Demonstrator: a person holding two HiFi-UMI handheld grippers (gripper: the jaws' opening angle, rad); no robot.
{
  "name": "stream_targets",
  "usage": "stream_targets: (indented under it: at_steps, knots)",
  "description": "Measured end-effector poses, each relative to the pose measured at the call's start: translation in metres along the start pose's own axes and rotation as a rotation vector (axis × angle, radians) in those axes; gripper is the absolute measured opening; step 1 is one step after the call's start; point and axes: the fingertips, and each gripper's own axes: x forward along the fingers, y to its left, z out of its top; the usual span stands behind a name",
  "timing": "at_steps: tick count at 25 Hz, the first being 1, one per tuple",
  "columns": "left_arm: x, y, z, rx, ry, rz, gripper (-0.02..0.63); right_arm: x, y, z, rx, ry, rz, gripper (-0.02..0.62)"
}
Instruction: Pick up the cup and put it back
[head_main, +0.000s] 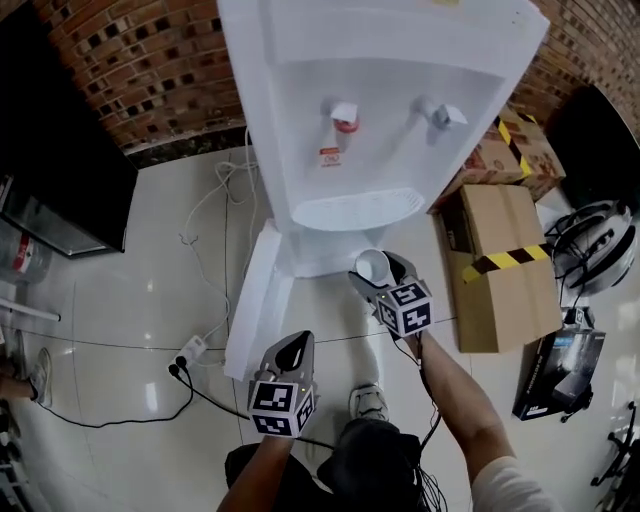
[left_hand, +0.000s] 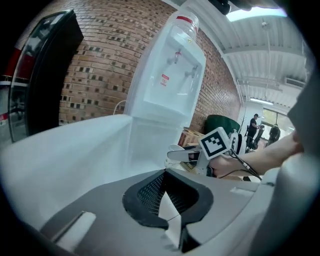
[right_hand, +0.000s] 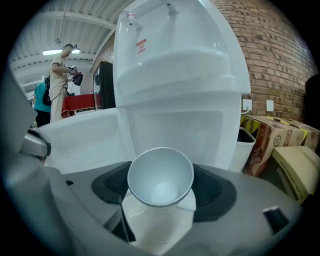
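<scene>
Now, nearest you, your left gripper (head_main: 297, 345) has its jaws pressed together on nothing. Just ahead, your right gripper (head_main: 384, 274) clamps the white cup (right_hand: 161, 177), empty inside, before the water dispenser (head_main: 370, 120); a taped cardboard box (head_main: 505, 265) lies closed beside it

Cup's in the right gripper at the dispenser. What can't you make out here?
- Base and outer wall of the cup: the right gripper view shows only its inside; in the head view the right gripper covers them.
- Inside of the dispenser below the taps: head view, hidden under its own front.
- Print on the red label: too small in every view.
</scene>
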Motion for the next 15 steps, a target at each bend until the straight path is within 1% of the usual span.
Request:
stream_targets:
  at_steps: [2,4,10,15]
  knots:
    - [0.013,0.001,-0.007,0.030,0.000,-0.005,0.005,0.025,-0.014,-0.007,0.013,-0.016,-0.015,0.382]
    - [0.022,0.008,-0.010,0.039,-0.012,-0.001,0.005,0.048,-0.027,-0.009,0.038,-0.032,-0.027,0.382]
    - [0.026,0.036,-0.021,0.041,-0.014,0.036,0.005,0.106,-0.044,-0.023,0.098,-0.036,-0.048,0.383]
    - [0.027,0.047,-0.022,0.031,-0.019,0.062,0.005,0.152,-0.046,-0.032,0.089,-0.011,-0.051,0.383]
